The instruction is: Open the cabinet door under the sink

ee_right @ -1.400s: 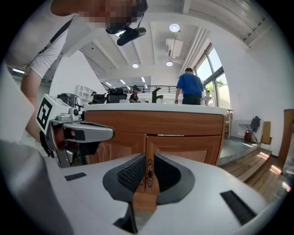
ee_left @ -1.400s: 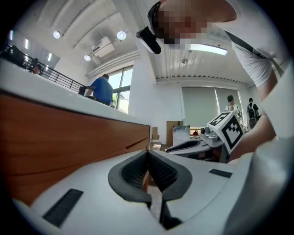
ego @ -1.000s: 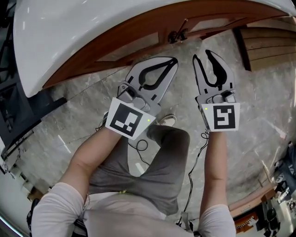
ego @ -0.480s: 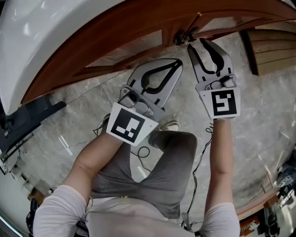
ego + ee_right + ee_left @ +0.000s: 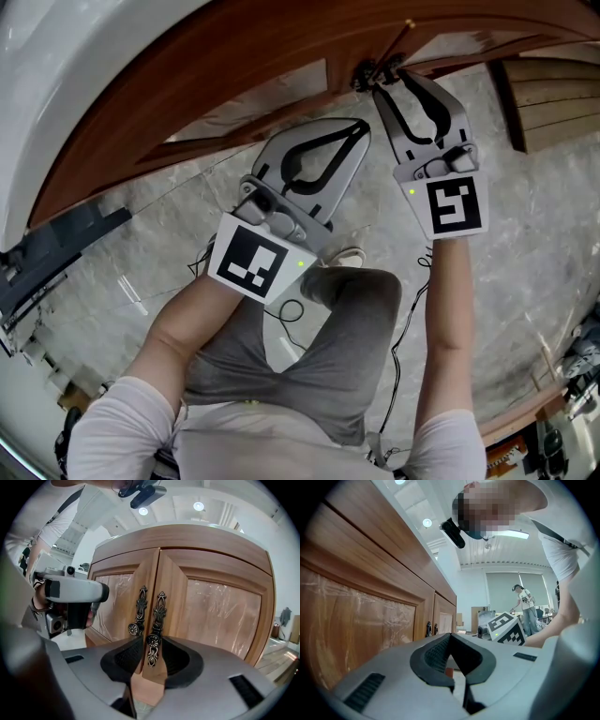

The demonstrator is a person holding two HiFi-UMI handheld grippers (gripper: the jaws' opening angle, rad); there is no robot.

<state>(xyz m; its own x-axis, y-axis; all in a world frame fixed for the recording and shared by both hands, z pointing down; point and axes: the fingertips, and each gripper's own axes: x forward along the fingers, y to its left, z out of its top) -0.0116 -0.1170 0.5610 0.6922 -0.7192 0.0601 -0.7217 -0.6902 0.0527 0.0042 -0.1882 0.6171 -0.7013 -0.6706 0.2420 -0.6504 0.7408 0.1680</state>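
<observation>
The wooden cabinet has two doors (image 5: 220, 606) under the white sink (image 5: 112, 56), each with an ornate dark metal handle. The pair of handles (image 5: 368, 70) sits at the doors' meeting edge. My right gripper (image 5: 389, 82) is open, and its jaws reach either side of the right door's handle knob (image 5: 153, 640). The left door's handle (image 5: 136, 629) lies just left of the jaws. My left gripper (image 5: 354, 127) is shut and empty, held lower and left, apart from the cabinet, with the door fronts (image 5: 361, 620) to its left.
The floor is grey marble (image 5: 150, 216) with a thin cable (image 5: 286, 300) lying on it. Wooden boards (image 5: 553, 84) stand to the right of the cabinet. Dark equipment (image 5: 56, 244) lies at the left. My leg and shoe (image 5: 342, 255) are below the grippers.
The right gripper has moved forward and up to the door handles, and its jaws now flank the right handle. The left gripper has barely moved.
</observation>
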